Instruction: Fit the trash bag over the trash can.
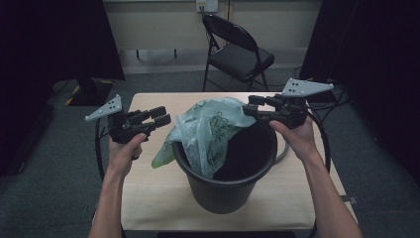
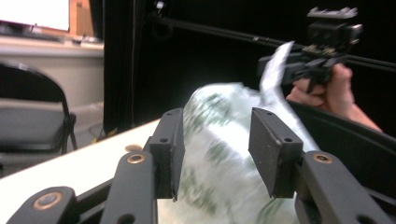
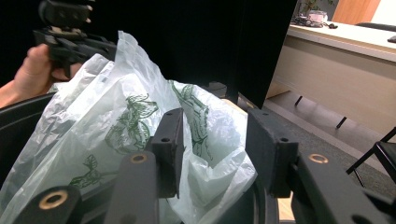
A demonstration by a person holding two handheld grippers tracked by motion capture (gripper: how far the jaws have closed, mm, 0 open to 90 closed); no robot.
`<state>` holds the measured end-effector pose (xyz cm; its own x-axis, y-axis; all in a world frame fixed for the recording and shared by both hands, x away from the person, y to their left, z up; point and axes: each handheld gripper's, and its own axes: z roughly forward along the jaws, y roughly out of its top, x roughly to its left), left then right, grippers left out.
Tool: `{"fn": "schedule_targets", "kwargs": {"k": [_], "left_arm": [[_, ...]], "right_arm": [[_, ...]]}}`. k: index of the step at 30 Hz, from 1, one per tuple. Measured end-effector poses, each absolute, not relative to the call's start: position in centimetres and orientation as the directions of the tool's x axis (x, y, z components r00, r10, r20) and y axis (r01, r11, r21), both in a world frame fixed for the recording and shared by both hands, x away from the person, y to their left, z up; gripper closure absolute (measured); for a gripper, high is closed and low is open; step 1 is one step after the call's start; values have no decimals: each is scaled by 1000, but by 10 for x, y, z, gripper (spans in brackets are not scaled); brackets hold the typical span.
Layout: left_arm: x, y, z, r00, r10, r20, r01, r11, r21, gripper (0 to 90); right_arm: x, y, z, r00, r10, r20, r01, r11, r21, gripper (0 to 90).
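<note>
Standing on the pale wooden table [image 1: 148,198], the round black plastic bin [image 1: 228,168] serves as the landmark in the high view. A thin translucent plastic bag with green leaf print [image 1: 208,130] drapes over the bin's far left rim, partly inside and partly hanging outside. The left gripper [image 1: 159,119] hovers just left of the bin, jaws parted with nothing between them, near the bag but apart from it. The right gripper [image 1: 253,107] sits above the bin's far right rim, its tips at the bag's upper corner; I cannot tell whether they pinch it.

In the left gripper view, the left gripper [image 2: 215,154] has parted jaws, the blurred bag [image 2: 219,140] beyond them, above the bin.

In the right gripper view, the right gripper [image 3: 214,154] has parted jaws, the bag [image 3: 116,135] bunched ahead over the bin's rim [image 3: 23,112].
</note>
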<state>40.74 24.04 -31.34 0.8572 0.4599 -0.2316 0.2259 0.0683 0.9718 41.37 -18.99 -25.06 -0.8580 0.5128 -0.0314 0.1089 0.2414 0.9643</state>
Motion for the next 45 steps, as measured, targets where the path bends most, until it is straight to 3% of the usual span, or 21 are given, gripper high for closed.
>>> {"fn": "schedule_targets", "kwargs": {"k": [5, 9, 19, 28, 33, 40, 45], "left_arm": [[409, 226, -315, 891, 396, -222, 212, 70, 975, 457], [411, 209, -310, 898, 402, -182, 202, -7, 979, 457], [406, 210, -302, 878, 461, -133, 161, -20, 987, 895], [390, 223, -274, 872, 484, -72, 69, 24, 997, 900], [390, 208, -267, 892, 451, -47, 55, -6, 998, 900], [402, 174, -256, 920, 391, -37, 52, -27, 998, 900], [401, 160, -239, 939, 343, -8, 19, -27, 999, 900]], "right_arm": [[415, -190, -251, -855, 518, -35, 109, 246, 963, 556], [414, -191, -251, -855, 518, -35, 108, 242, 964, 546], [411, -195, -250, -852, 522, -37, 102, 236, 966, 529], [408, -191, -242, -855, 516, -51, 85, 236, 968, 515], [406, -185, -238, -863, 502, -59, 71, 237, 969, 496], [405, -163, -228, -877, 474, -82, 43, 248, 968, 356], [406, -142, -218, -885, 450, -118, 9, 271, 963, 319]]}}
